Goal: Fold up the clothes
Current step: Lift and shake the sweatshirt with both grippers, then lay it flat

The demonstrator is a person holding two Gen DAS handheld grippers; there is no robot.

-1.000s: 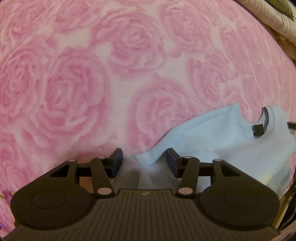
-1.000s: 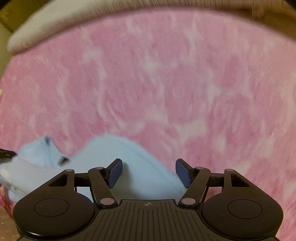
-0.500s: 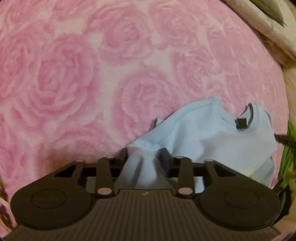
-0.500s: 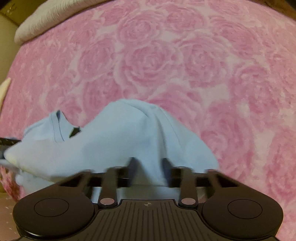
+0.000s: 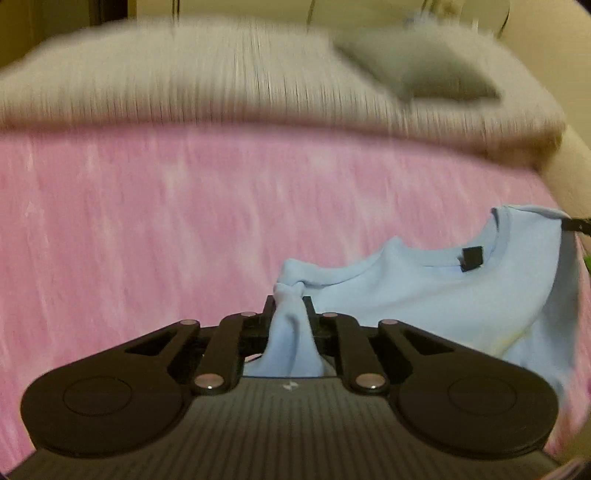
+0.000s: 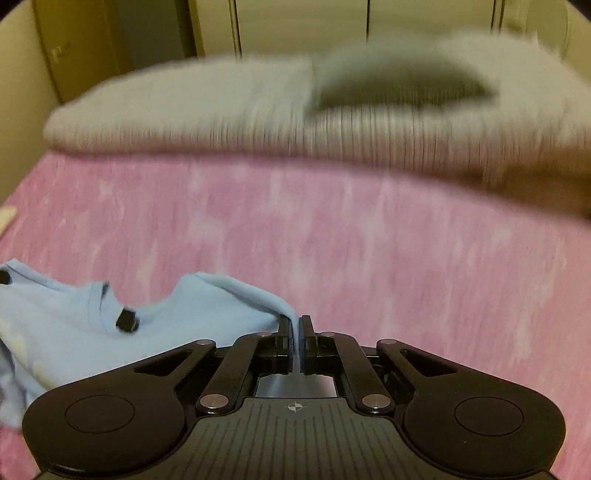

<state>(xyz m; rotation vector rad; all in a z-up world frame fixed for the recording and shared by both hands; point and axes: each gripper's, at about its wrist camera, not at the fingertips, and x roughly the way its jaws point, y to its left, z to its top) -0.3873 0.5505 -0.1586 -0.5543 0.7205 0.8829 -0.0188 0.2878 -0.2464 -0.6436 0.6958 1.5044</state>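
Observation:
A light blue T-shirt [image 5: 424,291] hangs lifted above the pink rose-patterned bedspread [image 5: 147,229], collar and black label facing me. My left gripper [image 5: 290,306] is shut on a bunched fold at the shirt's left shoulder. In the right wrist view the same T-shirt [image 6: 74,325] stretches to the left, and my right gripper [image 6: 294,325] is shut on a thin edge at its other shoulder. The shirt's lower part is hidden below both grippers.
A folded beige ribbed blanket [image 5: 221,81] with a grey pillow [image 5: 417,74] on it lies across the far end of the bed; it also shows in the right wrist view [image 6: 258,118]. Cream cupboard doors [image 6: 295,26] stand behind. The view is motion-blurred.
Both grippers closed on the shirt's shoulders and lifted it off the bedspread. Both views tilted up from the bed surface towards the blanket and wall.

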